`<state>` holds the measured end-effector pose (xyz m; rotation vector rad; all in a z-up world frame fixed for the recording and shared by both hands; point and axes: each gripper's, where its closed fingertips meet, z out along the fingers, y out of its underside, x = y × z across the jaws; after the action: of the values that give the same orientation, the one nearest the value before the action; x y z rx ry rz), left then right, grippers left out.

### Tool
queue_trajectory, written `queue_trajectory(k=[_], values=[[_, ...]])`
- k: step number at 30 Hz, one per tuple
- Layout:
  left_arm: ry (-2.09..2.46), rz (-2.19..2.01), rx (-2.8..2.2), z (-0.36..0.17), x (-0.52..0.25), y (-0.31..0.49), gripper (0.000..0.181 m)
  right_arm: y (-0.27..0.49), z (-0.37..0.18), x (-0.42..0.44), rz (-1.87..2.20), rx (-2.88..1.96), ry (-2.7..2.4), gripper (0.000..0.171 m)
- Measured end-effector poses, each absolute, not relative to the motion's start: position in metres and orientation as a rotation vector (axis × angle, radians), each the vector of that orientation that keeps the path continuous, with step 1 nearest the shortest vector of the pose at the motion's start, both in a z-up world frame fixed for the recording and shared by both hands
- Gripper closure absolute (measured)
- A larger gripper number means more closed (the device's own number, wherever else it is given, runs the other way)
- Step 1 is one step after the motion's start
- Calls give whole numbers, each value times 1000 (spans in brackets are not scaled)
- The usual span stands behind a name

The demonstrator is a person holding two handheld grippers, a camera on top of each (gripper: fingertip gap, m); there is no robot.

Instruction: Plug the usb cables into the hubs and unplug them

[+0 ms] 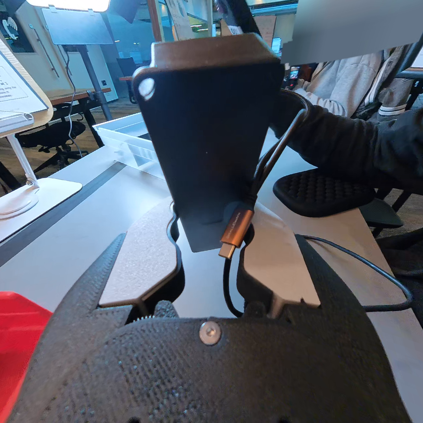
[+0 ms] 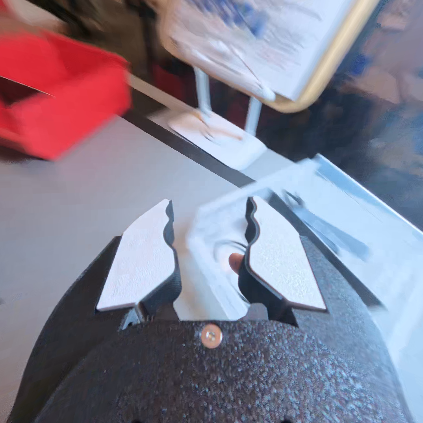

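The left gripper points forward and slightly down over a pale grey table, its 2 fingers spread on either side of a tall black block that stands upright between the tips. Whether the fingers press on the block's foot or merely flank it cannot be told. A black cable runs down the block's 3 o'clock edge and ends in a copper-coloured plug, which hangs free at the block's base with its metal tip bare, touching no socket. A second thin cable loops over the table at 3 o'clock. A person's dark sleeve reaches in from 3 o'clock behind the block, above a black mesh chair seat. A white stand sits at 9 o'clock, a white tray at 11 o'clock, and a red box at 8 o'clock. Desks and office chairs fill the room behind.

The right wrist view is badly smeared. The right gripper is tilted over the same table, jaws apart and seemingly empty. Beneath the gap lies the corner of the white tray, with a small brownish thing inside it, too blurred to name. The red box sits at 10 o'clock, the stand's base at 12 o'clock.
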<state>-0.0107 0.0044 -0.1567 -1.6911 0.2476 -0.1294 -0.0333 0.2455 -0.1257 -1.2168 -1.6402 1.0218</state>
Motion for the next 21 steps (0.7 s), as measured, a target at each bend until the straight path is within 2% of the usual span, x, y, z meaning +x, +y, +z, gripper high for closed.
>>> queue_trajectory(k=[3,9,14,18,21], values=[[293,-182,-1658,-154,1,3,127,143,-107,-21,1427,-880,-1834,123],[361,-210,-1642,-154,19,2,127,3,-134,14,1742,-462,-2225,127],[359,-224,-1638,-154,18,1,127,-21,-133,17,1826,-416,-2198,149],[315,-217,-1587,-147,18,4,125,-20,-130,17,1842,-421,-2173,150],[262,-203,-1547,-140,20,9,113,-24,-125,17,1863,-410,-2125,150]])
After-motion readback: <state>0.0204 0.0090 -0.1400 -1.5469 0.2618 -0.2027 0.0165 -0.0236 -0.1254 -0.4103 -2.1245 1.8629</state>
